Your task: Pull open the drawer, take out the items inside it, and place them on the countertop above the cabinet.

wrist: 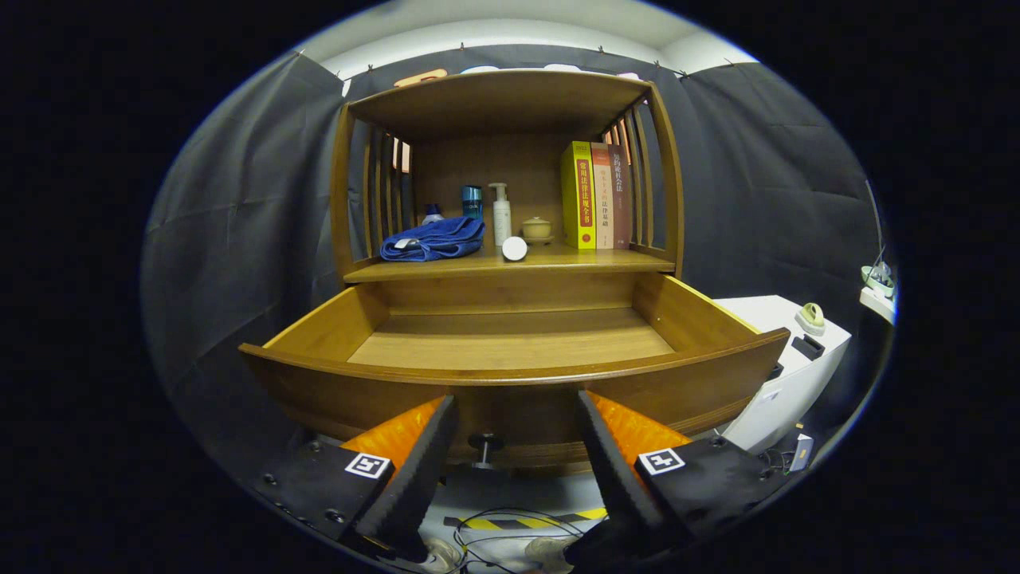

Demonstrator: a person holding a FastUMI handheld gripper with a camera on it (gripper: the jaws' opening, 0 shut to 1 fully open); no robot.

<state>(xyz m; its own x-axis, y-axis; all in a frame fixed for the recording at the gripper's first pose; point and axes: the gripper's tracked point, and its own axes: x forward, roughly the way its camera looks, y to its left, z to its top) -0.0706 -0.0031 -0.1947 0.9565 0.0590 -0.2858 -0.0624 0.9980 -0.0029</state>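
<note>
The wooden drawer [510, 375] of the cabinet stands pulled out, and its bare wooden floor shows. Its small dark knob [484, 441] sits on the front panel, between my fingers. My gripper [516, 410] is open, fingers spread either side of the knob and touching nothing. On the countertop [558, 261] above the drawer lie a folded blue towel [434, 239], a white round object [515, 249], a white pump bottle [500, 214], a teal can [472, 201], a small lidded cup [537, 229] and three upright books [594, 195].
Slatted wooden side walls and a top shelf [502, 92] frame the countertop. A white appliance [797, 359] stands right of the drawer. Cables and yellow-black tape [518, 522] lie on the floor below my fingers.
</note>
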